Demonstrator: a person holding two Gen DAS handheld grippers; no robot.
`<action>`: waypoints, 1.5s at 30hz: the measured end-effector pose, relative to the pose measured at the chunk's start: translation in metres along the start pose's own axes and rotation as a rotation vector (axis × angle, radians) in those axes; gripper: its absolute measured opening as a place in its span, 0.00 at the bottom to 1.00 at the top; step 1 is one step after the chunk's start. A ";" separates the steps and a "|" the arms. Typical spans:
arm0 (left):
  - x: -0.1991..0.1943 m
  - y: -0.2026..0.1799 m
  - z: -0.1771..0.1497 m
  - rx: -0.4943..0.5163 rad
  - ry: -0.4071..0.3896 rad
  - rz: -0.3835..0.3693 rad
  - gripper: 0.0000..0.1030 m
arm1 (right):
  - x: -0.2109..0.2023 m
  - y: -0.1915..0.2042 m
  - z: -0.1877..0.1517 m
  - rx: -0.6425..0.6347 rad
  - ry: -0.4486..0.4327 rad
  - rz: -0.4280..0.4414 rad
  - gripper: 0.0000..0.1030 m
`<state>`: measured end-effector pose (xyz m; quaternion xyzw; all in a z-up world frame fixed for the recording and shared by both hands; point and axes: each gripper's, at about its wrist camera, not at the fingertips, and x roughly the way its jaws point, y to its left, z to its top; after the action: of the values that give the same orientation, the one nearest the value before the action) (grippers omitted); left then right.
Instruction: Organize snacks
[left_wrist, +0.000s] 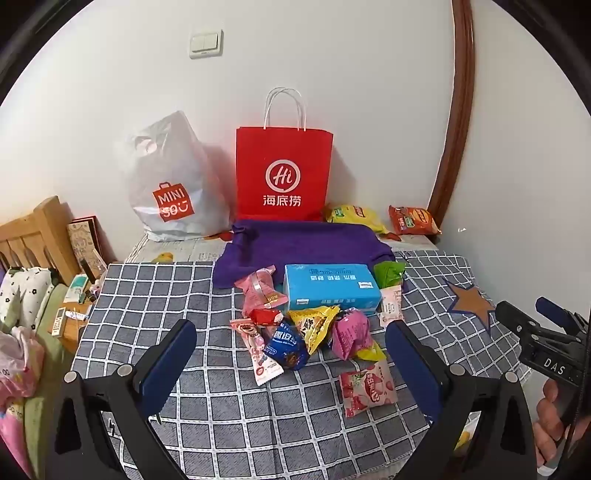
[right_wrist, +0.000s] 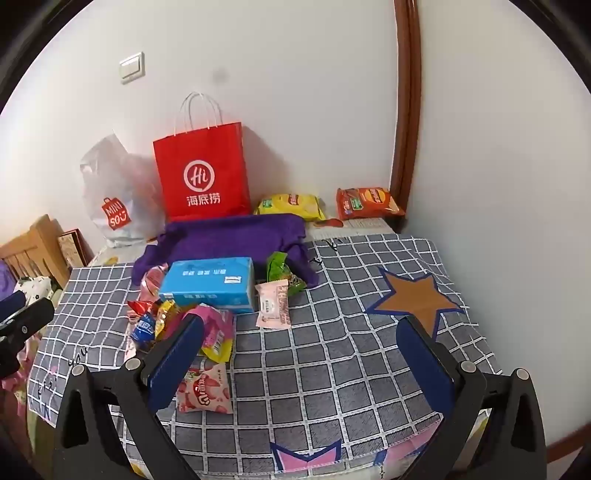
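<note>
Several small snack packets (left_wrist: 306, 332) lie heaped on a grey checked cloth (left_wrist: 184, 295), just in front of a blue tissue box (left_wrist: 330, 286). A pink strawberry packet (left_wrist: 365, 387) lies nearest to me. My left gripper (left_wrist: 291, 354) hovers above the near side of the heap, open and holding nothing. My right gripper (right_wrist: 299, 347) hangs open over bare cloth, to the right of the heap (right_wrist: 173, 325); its left finger hides part of the pink packets. A pale pink packet (right_wrist: 275, 304) and a green one (right_wrist: 282, 273) lie beside the box (right_wrist: 210, 282).
A red paper bag (left_wrist: 282, 175) and a white plastic bag (left_wrist: 173, 181) stand against the wall behind a purple towel (left_wrist: 303, 247). Yellow (left_wrist: 354, 216) and orange chip bags (left_wrist: 413, 220) lie at the back right. A cluttered wooden bedside (left_wrist: 44, 236) lies left.
</note>
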<state>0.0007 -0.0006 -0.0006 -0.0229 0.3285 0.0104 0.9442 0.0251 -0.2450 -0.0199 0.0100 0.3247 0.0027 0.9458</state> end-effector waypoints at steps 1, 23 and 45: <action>0.001 -0.001 0.000 -0.001 0.005 0.001 0.99 | 0.001 0.001 0.000 -0.008 0.005 -0.003 1.00; -0.006 -0.005 0.002 -0.018 -0.030 -0.028 0.99 | -0.008 0.002 0.003 -0.009 0.001 0.049 1.00; -0.011 0.002 0.000 -0.035 -0.044 -0.014 0.99 | -0.018 0.007 0.002 -0.011 -0.051 0.049 1.00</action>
<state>-0.0078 0.0018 0.0056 -0.0417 0.3072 0.0102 0.9507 0.0124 -0.2377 -0.0074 0.0128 0.3003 0.0272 0.9534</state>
